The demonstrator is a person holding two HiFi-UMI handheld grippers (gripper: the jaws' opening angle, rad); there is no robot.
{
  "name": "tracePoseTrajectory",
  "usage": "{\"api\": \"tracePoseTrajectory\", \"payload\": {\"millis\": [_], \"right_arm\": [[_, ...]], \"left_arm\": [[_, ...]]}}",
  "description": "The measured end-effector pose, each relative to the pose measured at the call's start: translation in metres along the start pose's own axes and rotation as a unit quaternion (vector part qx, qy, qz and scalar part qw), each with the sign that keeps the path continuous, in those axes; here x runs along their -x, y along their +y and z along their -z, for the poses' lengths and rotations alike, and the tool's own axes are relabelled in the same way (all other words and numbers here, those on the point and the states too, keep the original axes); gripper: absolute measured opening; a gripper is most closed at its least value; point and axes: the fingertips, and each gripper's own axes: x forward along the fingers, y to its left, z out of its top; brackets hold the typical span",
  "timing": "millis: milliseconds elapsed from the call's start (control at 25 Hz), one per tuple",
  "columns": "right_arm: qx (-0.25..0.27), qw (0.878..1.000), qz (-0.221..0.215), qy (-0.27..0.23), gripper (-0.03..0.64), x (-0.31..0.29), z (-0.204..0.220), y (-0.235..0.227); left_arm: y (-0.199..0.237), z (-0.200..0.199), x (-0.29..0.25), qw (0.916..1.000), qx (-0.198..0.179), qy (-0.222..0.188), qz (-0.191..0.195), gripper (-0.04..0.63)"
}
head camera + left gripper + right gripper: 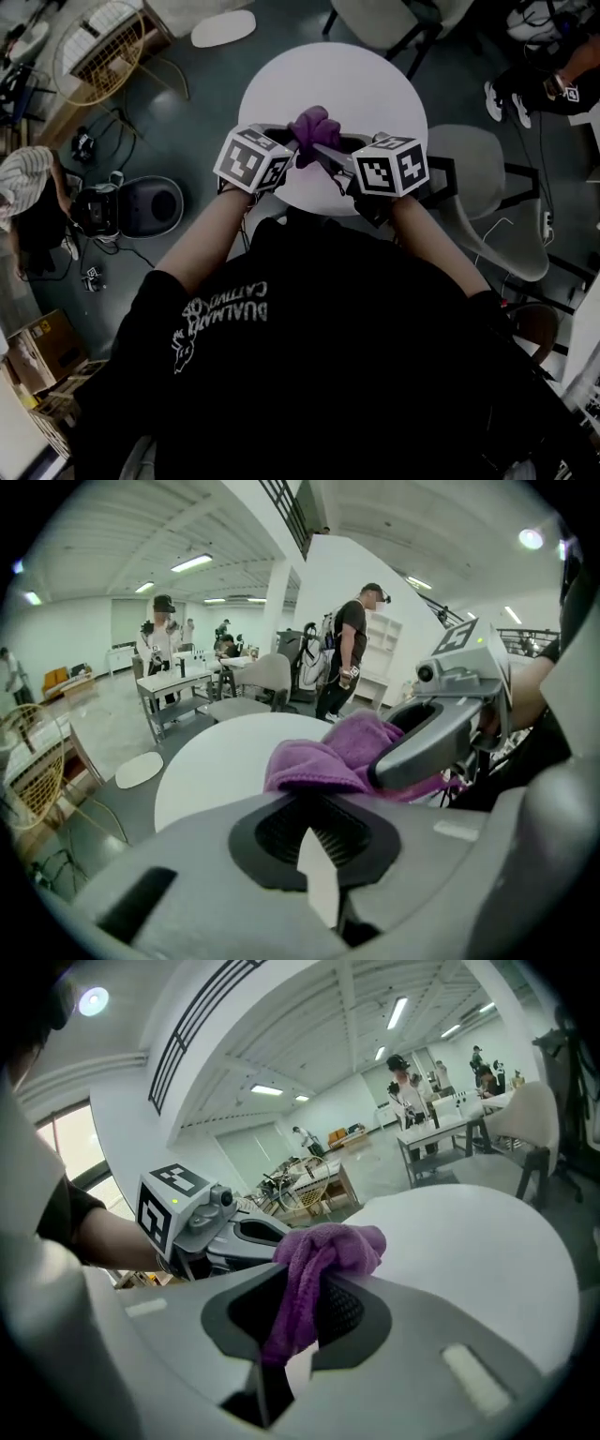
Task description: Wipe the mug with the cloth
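The right tongs (pixel 305 1312) are clamped on a crumpled purple terry cloth (pixel 330 1244), with a fold of it hanging down between the pads. The left tongs (pixel 317 829) are pressed together on nothing, their tips just beside the cloth at its nine o'clock in the head view. Both hover over the round white worktop (pixel 375 89). No mug appears in any view. To do this step well, I judge, the empty left tongs should find and steady the mug first, with the right pinching firmly and loose cloth leading.
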Motion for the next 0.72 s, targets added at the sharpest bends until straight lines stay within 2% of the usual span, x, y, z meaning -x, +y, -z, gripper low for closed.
{"api": "tracePoseTrajectory", "payload": {"millis": [160,280,400,520,720], "right_arm": [[0.061,0.997,-0.019,-0.04,0.072,0.053,-0.038,0.0],[0.091,0.992,-0.032,-0.084,0.072,0.096,-0.066,0.006],[0.115,0.982,-0.045,-0.139,0.072,0.14,-0.104,0.018],[0.132,0.975,-0.047,-0.175,0.072,0.184,-0.127,0.033],[0.13,0.971,-0.039,-0.196,0.072,0.231,-0.123,0.057]], "left_arm": [[-0.026,-0.06,0.014,0.9957,0.033,-0.08,-0.033,0.003],[-0.05,-0.102,0.036,0.9883,0.028,-0.137,-0.061,0.003],[-0.065,-0.135,0.069,0.9772,0.018,-0.185,-0.103,0.003],[-0.093,-0.151,0.094,0.9692,0.007,-0.211,-0.127,0.003],[-0.149,-0.154,0.129,0.9575,0.021,-0.253,-0.137,0.003]]}}
